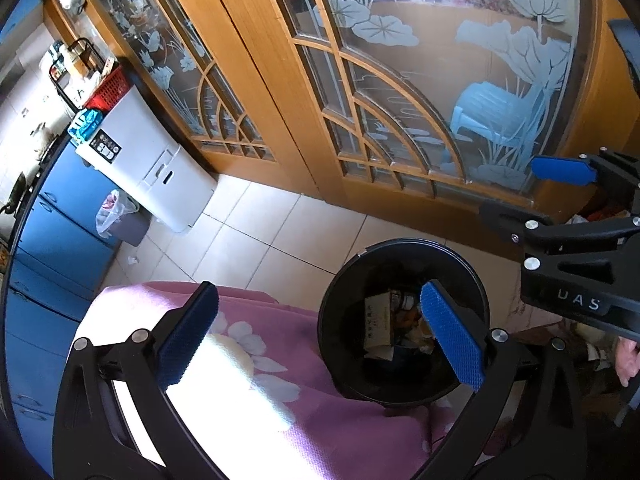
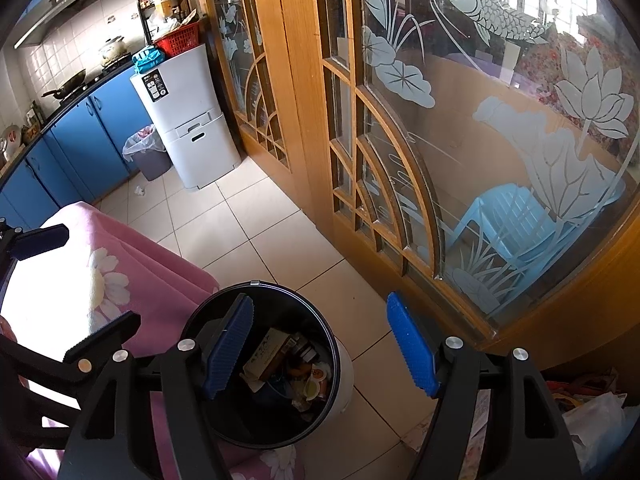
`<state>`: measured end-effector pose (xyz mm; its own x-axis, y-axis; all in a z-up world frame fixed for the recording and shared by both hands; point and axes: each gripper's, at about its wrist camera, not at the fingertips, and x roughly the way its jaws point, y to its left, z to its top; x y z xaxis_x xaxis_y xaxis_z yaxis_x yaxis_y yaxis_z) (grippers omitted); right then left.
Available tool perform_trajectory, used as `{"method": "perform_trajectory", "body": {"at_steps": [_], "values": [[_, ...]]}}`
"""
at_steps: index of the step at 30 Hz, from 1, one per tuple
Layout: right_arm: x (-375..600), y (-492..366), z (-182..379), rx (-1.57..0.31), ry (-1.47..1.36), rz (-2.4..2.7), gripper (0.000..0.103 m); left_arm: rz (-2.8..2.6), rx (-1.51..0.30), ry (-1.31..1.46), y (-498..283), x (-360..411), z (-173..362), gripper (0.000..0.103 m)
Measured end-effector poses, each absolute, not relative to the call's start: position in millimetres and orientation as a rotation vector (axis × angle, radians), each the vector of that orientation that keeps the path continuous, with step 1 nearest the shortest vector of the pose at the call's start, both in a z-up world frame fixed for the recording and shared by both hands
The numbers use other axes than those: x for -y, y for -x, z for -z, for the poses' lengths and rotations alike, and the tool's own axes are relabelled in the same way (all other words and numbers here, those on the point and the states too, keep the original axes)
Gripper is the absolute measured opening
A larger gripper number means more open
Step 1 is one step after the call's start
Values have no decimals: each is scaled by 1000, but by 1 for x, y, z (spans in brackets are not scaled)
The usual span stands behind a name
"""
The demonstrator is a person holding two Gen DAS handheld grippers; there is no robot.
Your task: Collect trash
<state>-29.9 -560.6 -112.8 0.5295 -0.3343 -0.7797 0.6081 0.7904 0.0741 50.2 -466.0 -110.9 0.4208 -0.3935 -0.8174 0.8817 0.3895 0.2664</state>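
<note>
Both of your grippers hang above the black bin (image 1: 404, 322), which stands on the tiled floor (image 1: 280, 236) against the edge of the pink flowered cloth (image 1: 320, 420). Your left gripper (image 1: 320, 340) has its fingers spread as wide as they go, with nothing between them. Your right gripper (image 2: 320, 344) is part-open and empty too. The trash sits low inside the bin: a cardboard box (image 1: 378, 322), some wrappers and small pots.

It looks as if a drop has just been made, so the step in hand is probably to go for the next piece. Lift clear of the rim before swinging away, so a finger does not catch the bin and tip it. A small crumpled scrap (image 2: 139, 190) lies on the floor near the blue cabinets (image 2: 80, 128); approach it from above with the fingers wide.

The right wrist view shows the bin's pale outer wall and a heap of bags and paper (image 2: 592, 420) at the lower right, which the left view barely catches. The left view shows your right gripper from the side.
</note>
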Motion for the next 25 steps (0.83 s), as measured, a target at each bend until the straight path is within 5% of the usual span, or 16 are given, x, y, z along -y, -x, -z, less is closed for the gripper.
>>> {"method": "perform_trajectory", "body": {"at_steps": [25], "values": [[556,29,111,-837,-361,571,68,941,-771,-767,-51,462,113,100]]}}
